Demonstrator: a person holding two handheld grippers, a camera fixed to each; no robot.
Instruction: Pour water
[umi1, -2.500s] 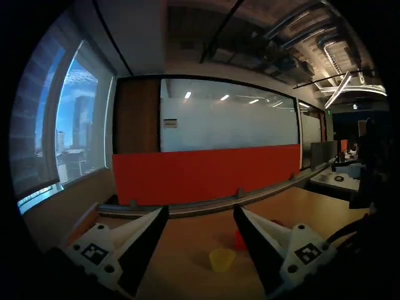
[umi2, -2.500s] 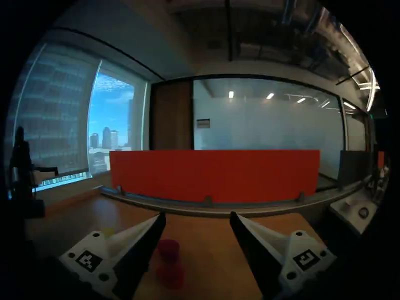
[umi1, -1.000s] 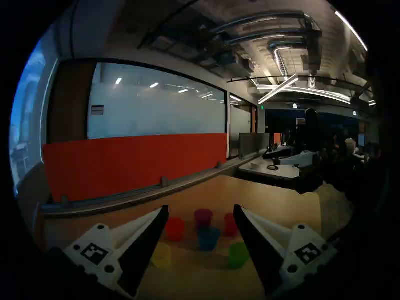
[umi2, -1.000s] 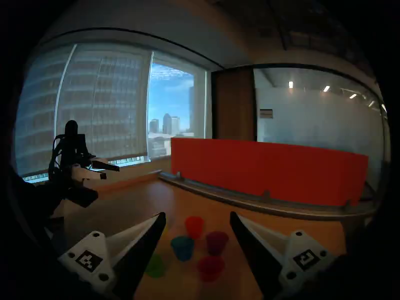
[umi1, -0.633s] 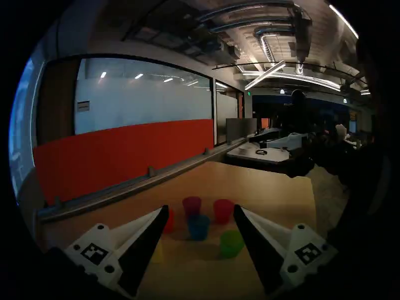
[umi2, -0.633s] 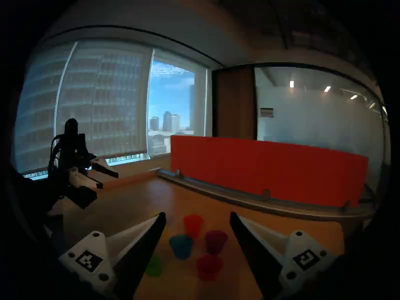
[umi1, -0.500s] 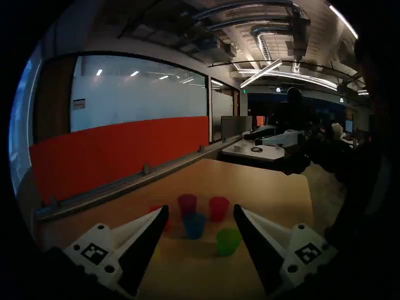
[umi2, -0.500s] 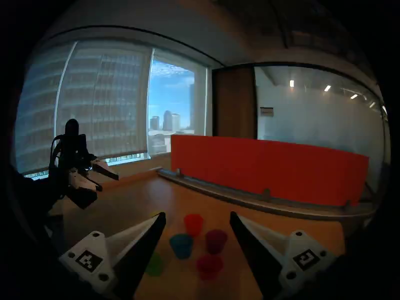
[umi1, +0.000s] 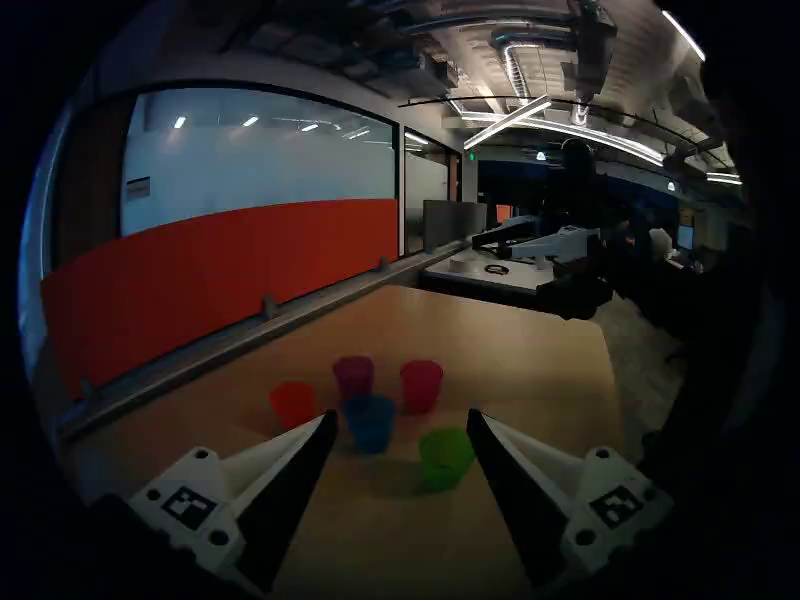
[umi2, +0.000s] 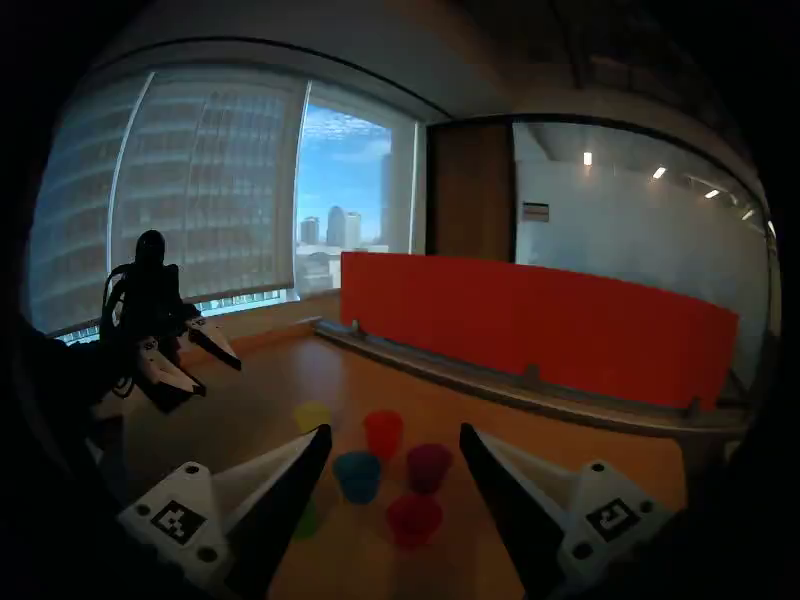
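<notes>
six small tapered plastic cups, upright in a loose cluster on the light wooden tabletop (umi2: 620, 445): yellow cup (umi2: 311, 416) far left, orange-red cup (umi2: 383, 433) just right of it, blue cup (umi2: 357, 476) and purple cup (umi2: 428, 466) side by side nearer, red cup (umi2: 414, 519) nearest, green cup (umi2: 307, 520) near left, half hidden behind a white finger. translucent coloured walls, open tops; water inside or not, too dim to tell. right gripper (umi2: 394, 429) spread wide on the near side of the cluster, pinching nothing, apart from every cup. left gripper (umi1: 400, 414) likewise spread and empty, facing the same cluster from another side, green cup closest, low between its fingers in the left gripper view. long orange partition panel (umi2: 540, 330) along the far table edge.
</notes>
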